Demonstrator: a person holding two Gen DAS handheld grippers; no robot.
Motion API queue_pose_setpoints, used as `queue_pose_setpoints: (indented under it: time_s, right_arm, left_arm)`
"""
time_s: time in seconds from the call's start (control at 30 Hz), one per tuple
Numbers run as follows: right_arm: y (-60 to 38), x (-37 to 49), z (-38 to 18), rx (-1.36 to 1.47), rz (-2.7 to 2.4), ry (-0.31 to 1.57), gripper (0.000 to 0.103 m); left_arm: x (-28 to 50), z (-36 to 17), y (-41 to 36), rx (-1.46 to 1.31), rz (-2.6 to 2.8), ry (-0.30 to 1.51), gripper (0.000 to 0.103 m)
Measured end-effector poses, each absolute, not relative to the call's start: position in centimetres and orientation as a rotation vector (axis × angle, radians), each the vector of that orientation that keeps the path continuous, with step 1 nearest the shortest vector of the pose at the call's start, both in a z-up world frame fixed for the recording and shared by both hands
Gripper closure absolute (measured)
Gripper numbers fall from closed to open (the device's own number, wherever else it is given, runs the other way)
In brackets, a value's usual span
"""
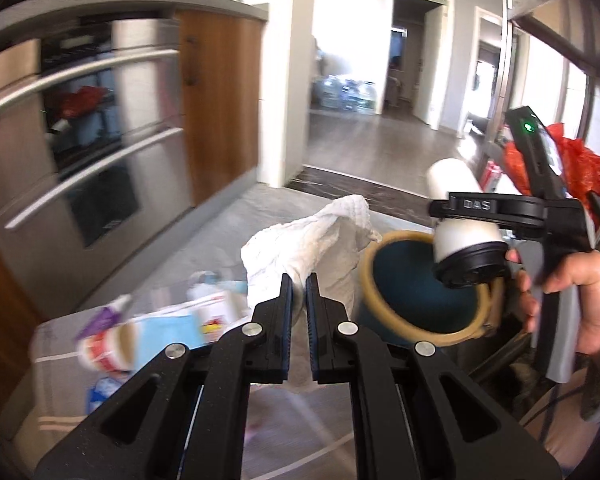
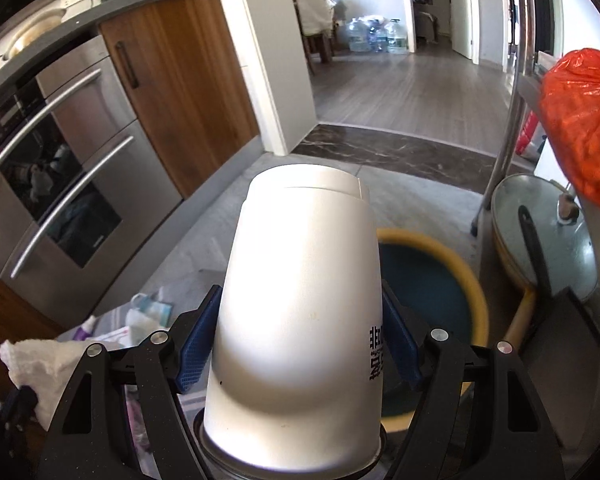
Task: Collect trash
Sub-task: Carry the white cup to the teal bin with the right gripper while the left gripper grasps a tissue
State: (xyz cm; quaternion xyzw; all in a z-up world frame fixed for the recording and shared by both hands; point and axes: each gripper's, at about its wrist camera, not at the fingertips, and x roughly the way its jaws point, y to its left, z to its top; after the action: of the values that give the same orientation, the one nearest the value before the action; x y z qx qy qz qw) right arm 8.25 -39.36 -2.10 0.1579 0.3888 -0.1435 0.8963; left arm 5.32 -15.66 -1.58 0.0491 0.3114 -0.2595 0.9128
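White bottle (image 2: pixel 300 312): one, clamped across its body between the right gripper's (image 2: pixel 300 344) jaws; its long axis runs away from the right wrist camera along the fingers, the capped end far, the wide base near and cut off by the lower edge of the frame.
Bottle from the left wrist view: the same white bottle (image 1: pixel 458 208) lies tilted, its dark base low and toward the camera, over the rim of the bin (image 1: pixel 424 292).
Print on bottle: black characters on its right side, partly hidden by the blue pad.
Paper towel (image 1: pixel 312 244): one crumpled white wad, pinched between the left gripper's (image 1: pixel 299 292) jaws, which are nearly together; it bulges up and forward beyond the fingertips, just left of the bin.
Bin: one, round, tan rim with dark blue inside, on the floor; in the right wrist view the bottle covers its left half.
Floor litter (image 1: pixel 156 328): several cartons and wrappers at the left of the bin, blurred; an exact count cannot be made.
Right hand (image 1: pixel 576 292): wrapped around the right gripper's handle, cut off at the frame edge.
Oven (image 2: pixel 56 172): stainless, two bar handles, under the bench (image 2: pixel 140 0) at left.
Red plastic bag (image 2: pixel 584 120): one, at the right, partly out of frame.
Pan with glass lid (image 2: pixel 540 236): one, beside the bin, its handle dark.
Water jugs (image 2: pixel 376 36): a few, far down the hall, too small to count.
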Motion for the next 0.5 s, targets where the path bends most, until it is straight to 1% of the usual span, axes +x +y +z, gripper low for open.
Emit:
queue_pose_setpoints:
  time_s: [0.2,0.37,0.5]
  right_arm:
    - [-44.6,8.7,-4.1,0.37,-0.372,0.827,0.028]
    - [-48.1,8.4,-7.2,0.436,-0.417,0.891,0.028]
    - [-50.3,8.2,-10.2,0.509,-0.487,0.977,0.028]
  left_arm:
    - [7.4,-4.3,-22.0,0.078,-0.674,0.73,0.096]
    - [9.9,-6.8,-25.6,0.006,-0.732,0.805,0.096]
    - [11.3,-9.1,-28.5,0.046,-0.759,0.832,0.096]
